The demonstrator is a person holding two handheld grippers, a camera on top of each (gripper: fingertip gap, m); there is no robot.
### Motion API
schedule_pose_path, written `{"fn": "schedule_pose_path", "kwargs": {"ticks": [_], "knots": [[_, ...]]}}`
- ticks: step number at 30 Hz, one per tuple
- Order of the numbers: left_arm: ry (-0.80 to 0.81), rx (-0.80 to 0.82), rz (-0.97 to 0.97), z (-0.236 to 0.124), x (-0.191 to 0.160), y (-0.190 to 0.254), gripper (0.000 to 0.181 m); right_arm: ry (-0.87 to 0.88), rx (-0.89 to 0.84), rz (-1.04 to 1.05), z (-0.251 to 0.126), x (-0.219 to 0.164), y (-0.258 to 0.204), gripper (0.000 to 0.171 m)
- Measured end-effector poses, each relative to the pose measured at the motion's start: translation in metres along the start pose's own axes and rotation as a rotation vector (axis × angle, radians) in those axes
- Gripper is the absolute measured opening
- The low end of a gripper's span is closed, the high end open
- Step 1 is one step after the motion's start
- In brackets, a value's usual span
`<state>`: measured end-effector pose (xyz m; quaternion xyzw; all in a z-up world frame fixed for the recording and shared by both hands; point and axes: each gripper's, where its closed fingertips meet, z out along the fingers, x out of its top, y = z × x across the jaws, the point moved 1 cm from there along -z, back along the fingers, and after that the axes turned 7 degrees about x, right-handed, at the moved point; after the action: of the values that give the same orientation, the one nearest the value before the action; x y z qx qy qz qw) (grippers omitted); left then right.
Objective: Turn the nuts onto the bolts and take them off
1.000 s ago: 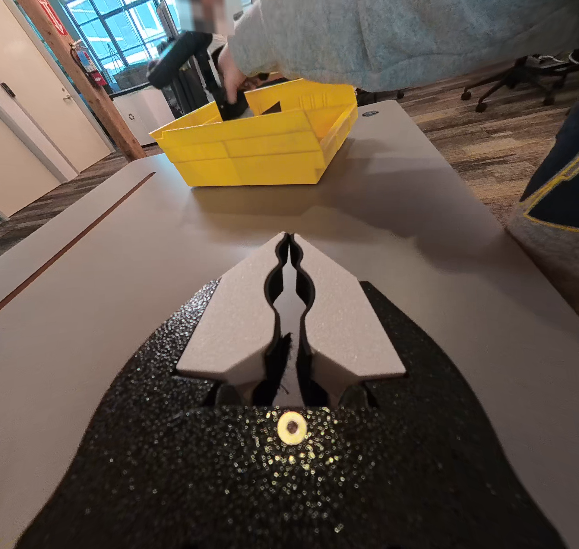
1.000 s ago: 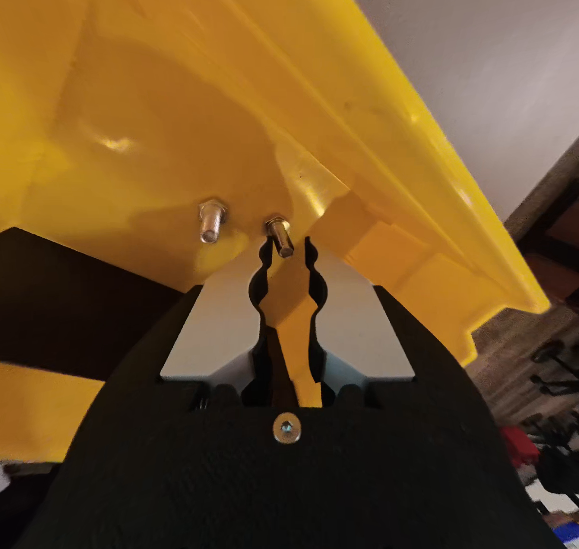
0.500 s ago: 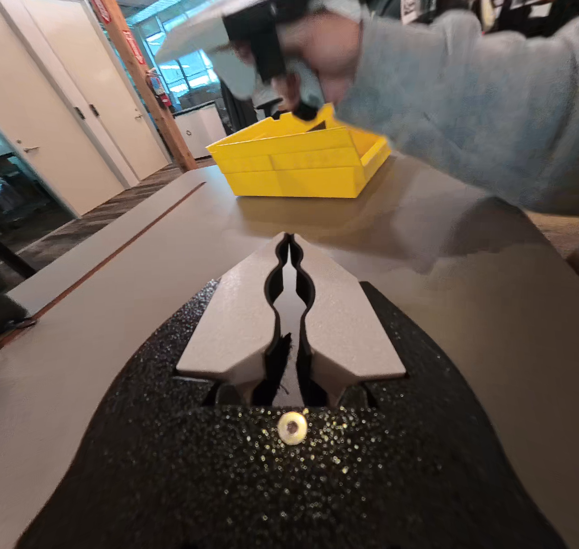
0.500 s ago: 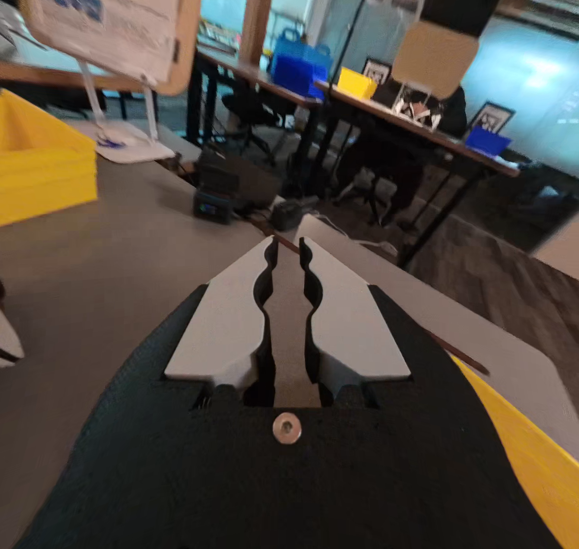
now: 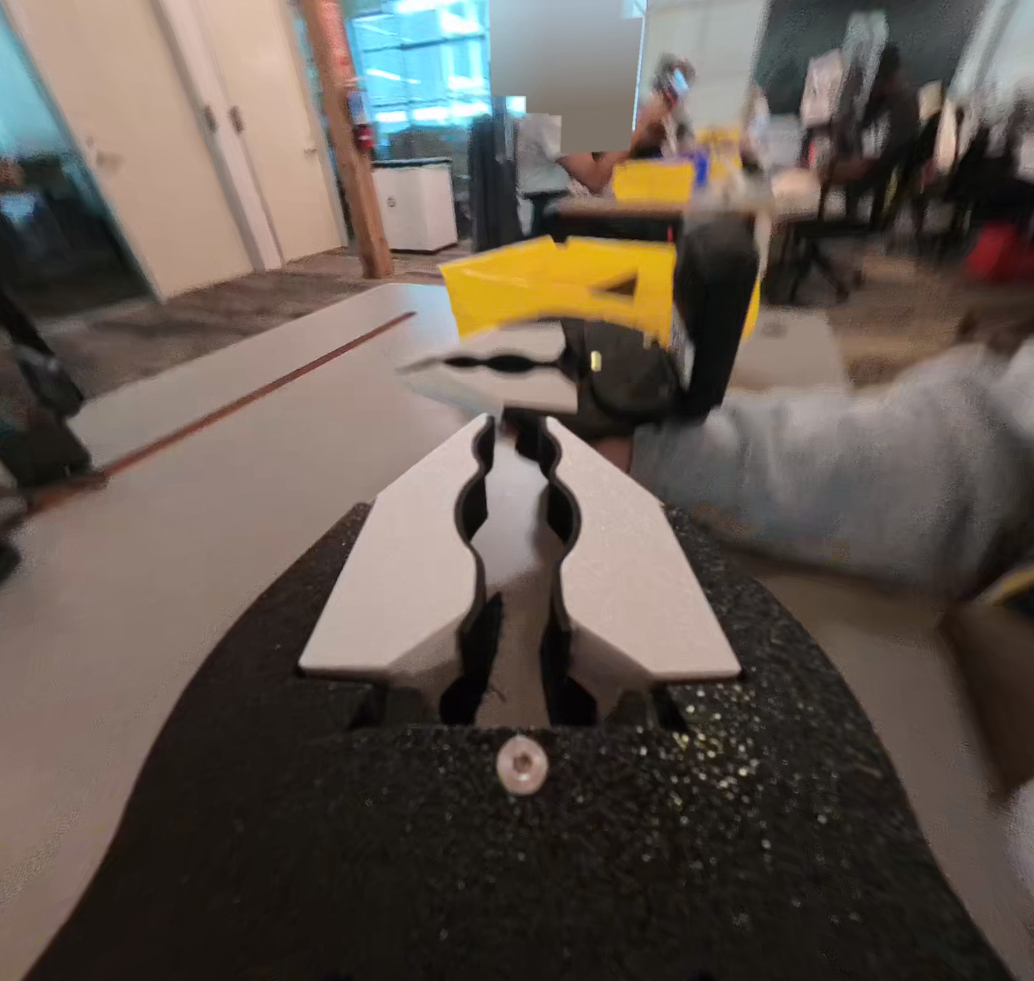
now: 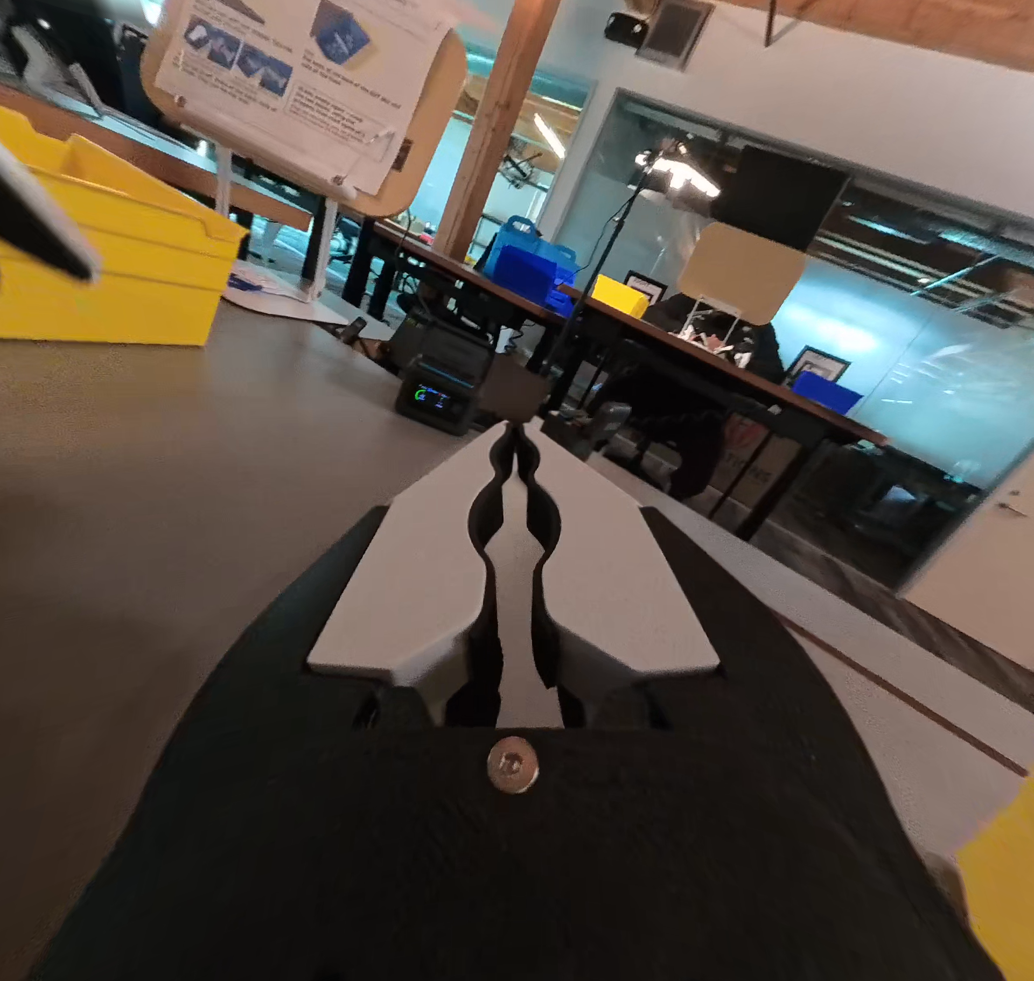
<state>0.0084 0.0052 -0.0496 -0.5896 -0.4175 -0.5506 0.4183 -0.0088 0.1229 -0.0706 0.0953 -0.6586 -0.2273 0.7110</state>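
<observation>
No nut or bolt shows in either view. My left gripper hangs low over the grey table, its jaws a little apart and empty. My right gripper lies on its side just ahead of it, pointing left, in front of a yellow bin. In the right wrist view my right gripper has its tips together with nothing between them. A yellow bin stands at the left of that view, and a yellow corner shows at the lower right.
A grey sleeve reaches in from the right. A dark seam runs along the table. A paper sign on a stand and a black device with a lit screen stand past the far edge. Other tables stand beyond.
My right gripper came up out of the yellow bin, away from two bolts, swung round low over the table and shut. My left gripper's jaws opened slightly.
</observation>
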Motion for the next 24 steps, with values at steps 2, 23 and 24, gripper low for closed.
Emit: {"fn": "schedule_pose_path", "kwargs": {"ticks": [2,23,24], "knots": [[0.056,0.047,-0.219,-0.023,0.034,-0.007,0.016,-0.007,0.035,0.013,0.004,-0.002,-0.005,0.0],[-0.944,1.126,-0.832,-0.29,-0.114,-0.197,0.035,-0.011,0.108,0.055,0.007,-0.005,-0.012,0.0],[-0.97,1.12,-0.838,-0.289,-0.118,-0.197,0.035,-0.013,0.112,0.054,0.007,-0.005,-0.013,0.0]]}}
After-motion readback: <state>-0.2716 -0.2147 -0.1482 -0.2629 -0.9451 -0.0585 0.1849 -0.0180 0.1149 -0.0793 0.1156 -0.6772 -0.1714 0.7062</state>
